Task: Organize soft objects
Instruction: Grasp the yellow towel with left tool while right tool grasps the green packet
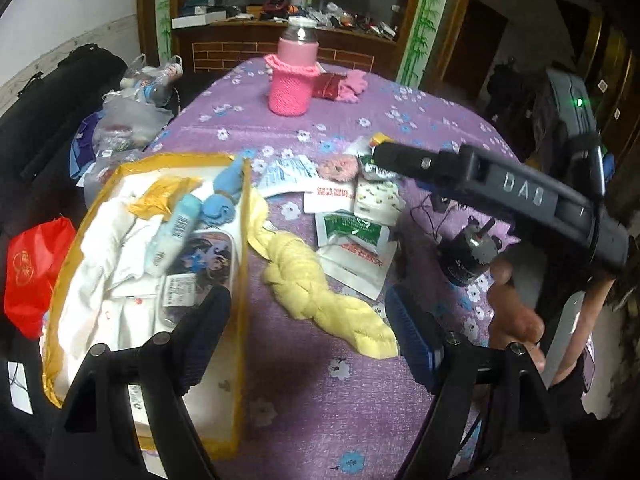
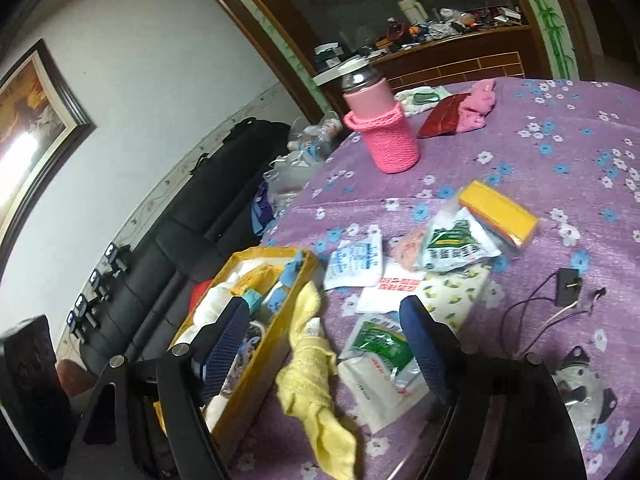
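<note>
Left gripper [image 1: 308,336], nearest, jaws spread wide and empty above the purple floral tablecloth [image 1: 340,400]. Right gripper [image 2: 324,340], likewise released, nothing between its pads. Knotted yellow cloth [image 1: 316,284] lies on the tablecloth, draped against the wall of the yellow-rimmed box [image 1: 244,280] at its 9 o'clock. Raised letters "DAS" (on the right gripper's body) are legible. At 12 o'clock, farther off, sachets [image 1: 352,236] with unreadable print; beyond, a pink knit-sleeved bottle [image 1: 294,80].
</note>
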### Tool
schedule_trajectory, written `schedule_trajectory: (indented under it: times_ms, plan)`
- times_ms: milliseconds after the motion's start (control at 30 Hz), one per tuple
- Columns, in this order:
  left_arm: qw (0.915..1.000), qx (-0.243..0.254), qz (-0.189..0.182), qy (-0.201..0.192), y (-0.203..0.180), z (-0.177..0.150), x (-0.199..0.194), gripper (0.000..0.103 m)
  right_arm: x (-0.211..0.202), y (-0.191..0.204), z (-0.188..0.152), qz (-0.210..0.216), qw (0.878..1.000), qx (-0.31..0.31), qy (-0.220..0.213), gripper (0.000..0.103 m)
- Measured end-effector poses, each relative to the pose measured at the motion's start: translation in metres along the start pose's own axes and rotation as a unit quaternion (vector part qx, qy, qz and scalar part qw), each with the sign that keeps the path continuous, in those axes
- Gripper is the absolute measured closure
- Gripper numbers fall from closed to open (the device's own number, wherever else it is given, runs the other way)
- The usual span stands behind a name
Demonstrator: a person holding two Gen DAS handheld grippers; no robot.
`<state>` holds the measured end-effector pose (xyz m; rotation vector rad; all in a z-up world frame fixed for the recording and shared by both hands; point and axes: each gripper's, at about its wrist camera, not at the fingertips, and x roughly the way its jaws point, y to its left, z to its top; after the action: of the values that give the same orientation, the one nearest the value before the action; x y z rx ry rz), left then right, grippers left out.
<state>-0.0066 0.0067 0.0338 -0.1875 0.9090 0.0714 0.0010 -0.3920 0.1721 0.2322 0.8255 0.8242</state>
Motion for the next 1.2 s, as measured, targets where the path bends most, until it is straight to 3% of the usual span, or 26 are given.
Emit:
schedule_trajectory:
  times_ms: [133, 267, 500, 733, 833, 900, 1000, 1033, 1067, 1100, 1133, 1200]
  plan:
    - [0.9997, -0.015, -0.016, 0.007, 0.001, -0.006, 0.007, 0.024, -0.008, -0.006, 0.003, -0.006, 1.0, 0.006, 0.0, 0.025]
    - [0.9986, -0.038, -0.034, 0.015, 0.005, -0.015, 0.007, 0.024, -0.016, 0.0, 0.006, -0.019, 0.999, -0.017, 0.026, 0.025]
    - [0.9968, -0.063, -0.049, 0.0, 0.019, -0.023, -0.011, 0.024, -0.013, 0.007, 0.012, -0.014, 0.998, -0.057, 0.013, 0.024]
    - [0.9974, -0.037, -0.061, 0.005, 0.01, -0.006, 0.001, 0.024, -0.008, 0.0, 0.006, -0.033, 0.997, -0.07, 0.003, 0.025]
    - [0.9979, -0.017, -0.056, 0.03, -0.006, 0.004, 0.024, 0.025, -0.006, -0.011, 0.007, -0.013, 0.999, -0.048, 0.008, 0.025]
    - [0.9969, -0.022, -0.042, 0.062, -0.014, 0.008, 0.049, 0.034, -0.002, -0.014, 0.006, -0.005, 0.999, -0.043, 0.014, 0.025]
    - [0.9967, 0.008, -0.015, 0.08, -0.032, 0.011, 0.081, 0.049, -0.002, -0.014, 0.006, -0.012, 0.999, -0.047, 0.012, 0.025]
    - [0.9964, 0.006, 0.001, 0.085, -0.032, 0.012, 0.09, 0.066, -0.003, -0.015, 0.007, -0.009, 0.999, -0.047, 0.011, 0.025]
    - [0.9975, 0.01, 0.017, 0.067, -0.034, 0.015, 0.093, 0.097, -0.003, -0.016, 0.007, -0.006, 0.999, -0.045, 0.01, 0.025]
    - [0.9973, 0.017, 0.028, 0.065, -0.035, 0.017, 0.093, 0.103, -0.002, -0.016, 0.006, -0.006, 0.999, -0.043, 0.01, 0.025]
    - [0.9967, 0.018, 0.037, 0.07, -0.035, 0.019, 0.093, 0.103, -0.001, -0.017, 0.005, -0.006, 0.999, -0.043, 0.013, 0.027]
    - [0.9977, 0.006, 0.014, 0.066, -0.027, 0.017, 0.086, 0.103, 0.002, -0.016, 0.005, -0.004, 0.999, -0.042, 0.018, 0.029]
